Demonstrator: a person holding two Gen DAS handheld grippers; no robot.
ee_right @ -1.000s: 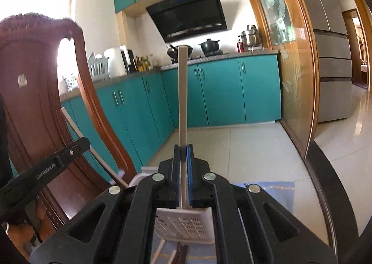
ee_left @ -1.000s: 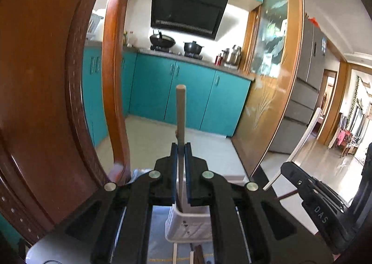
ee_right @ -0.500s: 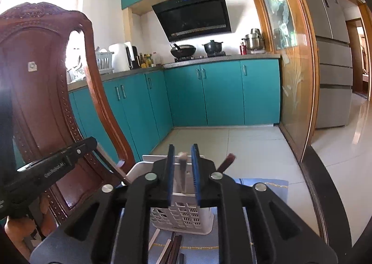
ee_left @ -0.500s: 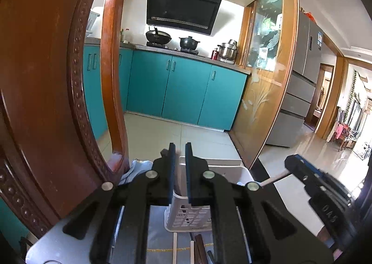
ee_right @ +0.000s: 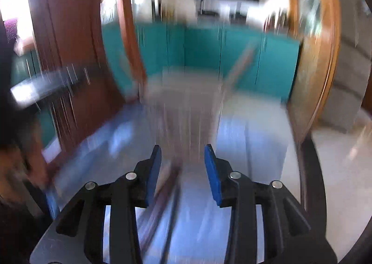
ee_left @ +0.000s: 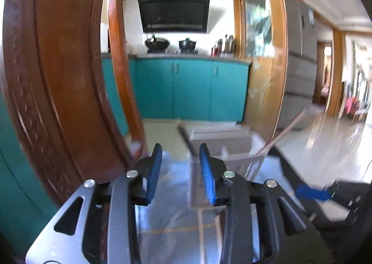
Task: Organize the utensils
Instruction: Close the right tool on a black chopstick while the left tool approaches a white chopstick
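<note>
A white slotted utensil basket (ee_left: 232, 148) stands on the blue-covered table just beyond my left gripper (ee_left: 180, 150), which is open and empty. A dark chopstick (ee_left: 184, 135) and a pale wooden one (ee_left: 287, 128) lean out of the basket. Pale chopsticks (ee_left: 201, 224) lie on the table below the gripper. The right wrist view is heavily blurred: my right gripper (ee_right: 182, 151) is open and empty, the basket (ee_right: 183, 106) is ahead, a pale stick (ee_right: 239, 66) leans from it, and dark chopsticks (ee_right: 169, 194) lie on the table.
A carved brown wooden chair back (ee_left: 58, 73) rises close on the left. The right gripper's blue pad (ee_left: 311, 194) shows at the lower right of the left wrist view. Teal kitchen cabinets (ee_left: 193, 87) and a wooden door frame (ee_left: 276, 55) stand beyond the table.
Both grippers let go of their upright wooden chopsticks into the basket, opened wide and pulled back. The right view now blurs from fast motion.
</note>
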